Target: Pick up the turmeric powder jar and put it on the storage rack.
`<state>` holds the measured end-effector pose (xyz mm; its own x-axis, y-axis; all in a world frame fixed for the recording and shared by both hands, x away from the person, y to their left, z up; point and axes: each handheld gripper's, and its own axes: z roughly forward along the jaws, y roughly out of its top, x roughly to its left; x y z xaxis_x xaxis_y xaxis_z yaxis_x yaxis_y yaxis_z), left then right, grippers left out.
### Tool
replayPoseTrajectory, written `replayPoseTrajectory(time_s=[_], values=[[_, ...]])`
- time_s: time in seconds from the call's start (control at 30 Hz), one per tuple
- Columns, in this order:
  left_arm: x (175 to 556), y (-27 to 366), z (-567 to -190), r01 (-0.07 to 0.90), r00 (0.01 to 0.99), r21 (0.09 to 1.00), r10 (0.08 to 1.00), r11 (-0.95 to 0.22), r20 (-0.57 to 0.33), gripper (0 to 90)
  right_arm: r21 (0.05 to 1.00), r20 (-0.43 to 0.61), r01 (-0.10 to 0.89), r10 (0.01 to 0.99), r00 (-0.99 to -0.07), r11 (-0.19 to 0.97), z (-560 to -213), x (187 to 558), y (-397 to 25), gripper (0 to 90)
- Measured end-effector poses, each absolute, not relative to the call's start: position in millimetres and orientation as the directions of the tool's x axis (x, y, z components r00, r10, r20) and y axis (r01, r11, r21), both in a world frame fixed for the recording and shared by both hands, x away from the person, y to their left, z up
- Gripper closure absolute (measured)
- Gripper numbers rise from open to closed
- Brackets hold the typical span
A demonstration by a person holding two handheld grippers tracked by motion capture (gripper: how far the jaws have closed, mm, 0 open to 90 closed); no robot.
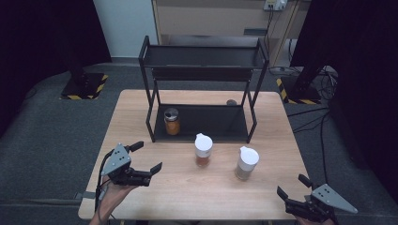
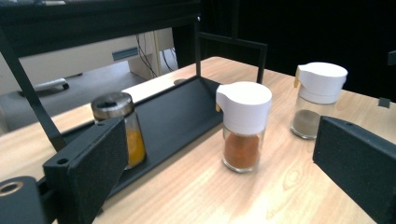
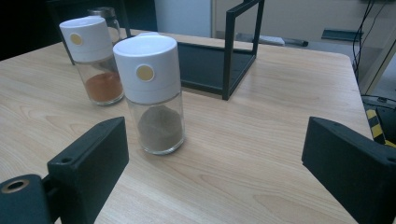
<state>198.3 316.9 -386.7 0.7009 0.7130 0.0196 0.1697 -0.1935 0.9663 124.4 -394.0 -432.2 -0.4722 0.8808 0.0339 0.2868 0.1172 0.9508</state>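
Two white-capped glass jars stand on the wooden table in front of a black two-tier rack (image 1: pixel 202 70). The jar with red-brown powder (image 1: pixel 203 150) (image 2: pixel 243 126) (image 3: pixel 95 59) is the left one; the jar with grey-brown powder (image 1: pixel 246 162) (image 2: pixel 315 99) (image 3: pixel 153 93) is to its right. A metal-lidded jar of orange powder (image 1: pixel 172 121) (image 2: pixel 120 126) sits on the rack's bottom shelf at the left. My left gripper (image 1: pixel 146 157) (image 2: pixel 219 172) is open near the table's front left, facing the jars. My right gripper (image 1: pixel 293 185) (image 3: pixel 215 161) is open at the front right, with the grey-brown jar ahead of it.
The wooden table (image 1: pixel 187 192) has bare surface between the grippers. A small dark round object (image 1: pixel 231 102) lies behind the rack's bottom shelf. Beyond the table are a cabinet (image 1: pixel 211 18), cables and stand bases with yellow-black tape (image 1: pixel 84 86).
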Motion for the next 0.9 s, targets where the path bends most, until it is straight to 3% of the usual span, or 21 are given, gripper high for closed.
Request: replayPoseTrajectory(time_s=[0.3, 0.73, 0.9], values=[[184.0, 320.0, -402.8, 0.171, 0.695, 0.966, 0.718, -0.193, 0.020, 2.8, 0.952, 0.034, 0.286, 0.885, -0.465, 0.113, -432.2, 120.6, -395.0, 7.5], [168.6, 332.5, -437.2, 0.215, 0.659, 0.968, 0.751, -0.130, -0.046, 2.7, 0.951, 0.032, 0.285, 0.883, -0.468, 0.116, -432.1, 120.5, -395.0, 7.5], [167.0, 335.6, -443.3, 0.215, 0.645, 0.965, 0.764, -0.151, -0.024, 2.8, 0.951, 0.033, 0.287, 0.883, -0.468, 0.117, -432.3, 121.1, -395.2, 7.5]])
